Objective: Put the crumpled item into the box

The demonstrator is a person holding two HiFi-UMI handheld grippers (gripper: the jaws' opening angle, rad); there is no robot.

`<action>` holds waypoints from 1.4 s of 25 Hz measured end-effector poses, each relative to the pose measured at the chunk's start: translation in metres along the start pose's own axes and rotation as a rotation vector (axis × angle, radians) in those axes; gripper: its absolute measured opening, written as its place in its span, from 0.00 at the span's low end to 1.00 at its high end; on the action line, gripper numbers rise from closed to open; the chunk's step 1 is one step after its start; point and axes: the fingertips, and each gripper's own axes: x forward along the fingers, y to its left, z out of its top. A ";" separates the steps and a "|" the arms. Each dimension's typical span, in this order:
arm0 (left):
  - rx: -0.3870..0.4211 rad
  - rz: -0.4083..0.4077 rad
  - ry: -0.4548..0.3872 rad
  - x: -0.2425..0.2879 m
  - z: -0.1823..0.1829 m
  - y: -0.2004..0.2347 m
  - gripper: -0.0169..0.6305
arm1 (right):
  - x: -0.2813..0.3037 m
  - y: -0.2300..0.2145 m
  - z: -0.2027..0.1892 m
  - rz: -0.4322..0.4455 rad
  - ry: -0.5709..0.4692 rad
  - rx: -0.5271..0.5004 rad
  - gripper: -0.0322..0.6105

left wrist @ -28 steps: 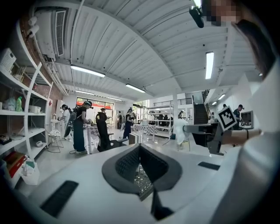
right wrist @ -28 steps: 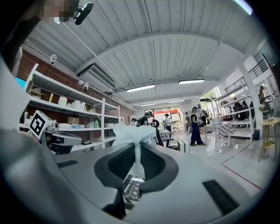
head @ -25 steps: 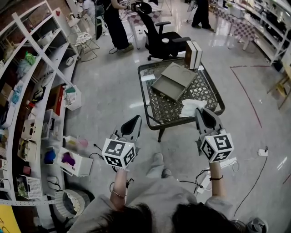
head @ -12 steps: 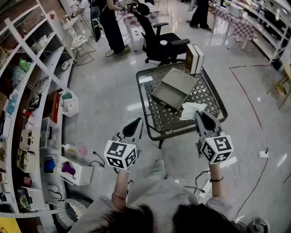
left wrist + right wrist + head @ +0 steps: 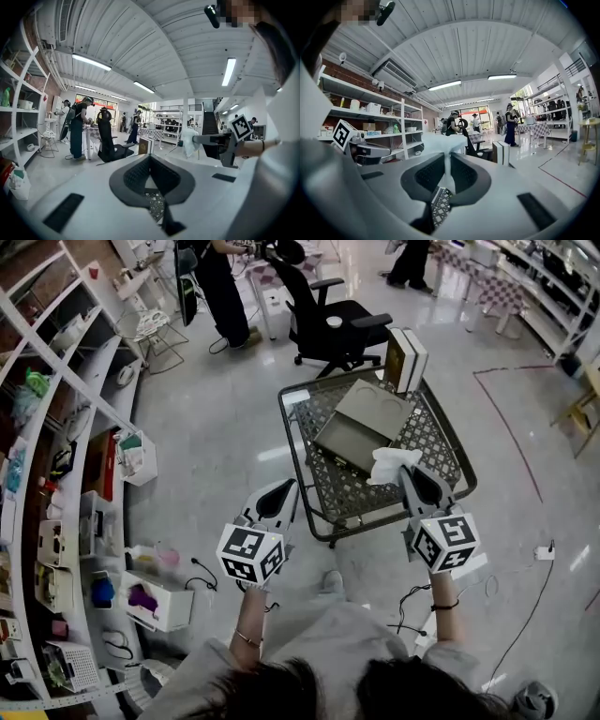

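My right hand-held gripper (image 5: 407,474) is clamped on the white crumpled item (image 5: 391,465) — a thin neck of it is pinched between the pads, and the rest bunches out past the tips. It hangs over the near side of the mesh counter (image 5: 352,493), just beside the grey box (image 5: 364,423), not in it. My left hand-held gripper (image 5: 284,491) — jaws together, empty — is off the counter's left side.

White shelving (image 5: 56,521) lines a glossy grey floor (image 5: 216,427).
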 end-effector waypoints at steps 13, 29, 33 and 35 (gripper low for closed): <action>-0.044 -0.083 0.046 0.049 -0.021 0.009 0.05 | 0.035 -0.012 -0.024 -0.026 0.065 0.057 0.14; -0.169 -0.045 0.151 0.115 -0.071 0.041 0.05 | 0.107 -0.043 -0.089 0.018 0.244 0.144 0.14; -0.203 -0.019 0.178 0.134 -0.082 0.050 0.05 | 0.130 -0.049 -0.103 0.051 0.283 0.181 0.14; -0.217 -0.013 0.187 0.143 -0.087 0.053 0.05 | 0.139 -0.054 -0.109 0.065 0.301 0.191 0.14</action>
